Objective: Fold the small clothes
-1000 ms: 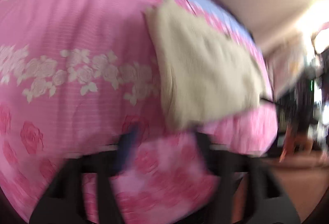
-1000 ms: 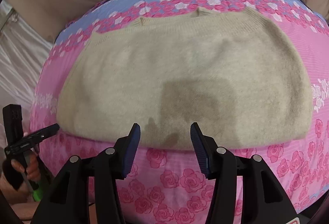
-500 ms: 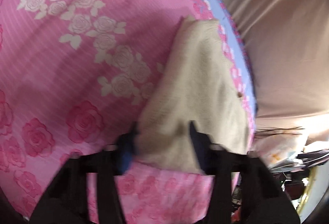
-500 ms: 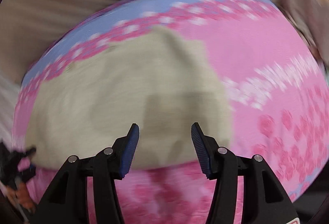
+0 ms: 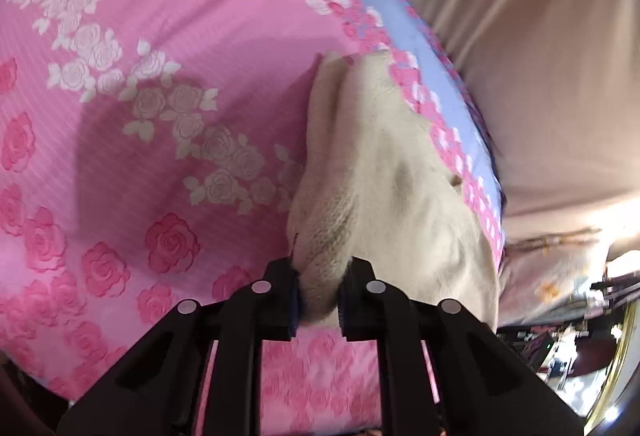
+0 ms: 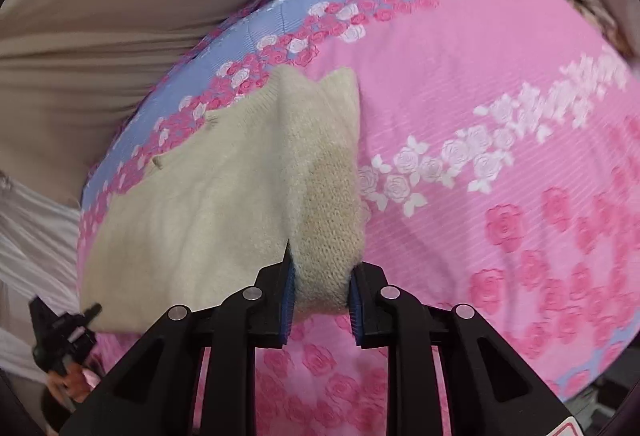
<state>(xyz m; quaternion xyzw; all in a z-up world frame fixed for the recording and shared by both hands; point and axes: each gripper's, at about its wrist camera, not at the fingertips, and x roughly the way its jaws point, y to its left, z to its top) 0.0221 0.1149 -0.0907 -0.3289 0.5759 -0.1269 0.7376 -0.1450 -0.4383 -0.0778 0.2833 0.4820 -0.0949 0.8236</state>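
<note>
A small cream knitted garment (image 5: 384, 188) lies on a pink rose-patterned bed cover (image 5: 132, 164). In the left wrist view my left gripper (image 5: 318, 296) is shut on the garment's near corner, which bunches between the fingers. In the right wrist view the garment (image 6: 224, 204) spreads to the left, and my right gripper (image 6: 322, 300) is shut on its near right corner, with the right edge lifted in a fold. The left gripper (image 6: 64, 328) shows small at the lower left of that view, at the garment's other corner.
The cover has a blue band with roses (image 6: 280, 16) along its far edge. Beige fabric (image 5: 520, 56) hangs behind the bed. Cluttered room items (image 5: 580, 316) lie past the bed's right end.
Both grippers moved in to the garment's near corners and closed on them. The right corner is now lifted and folded.
</note>
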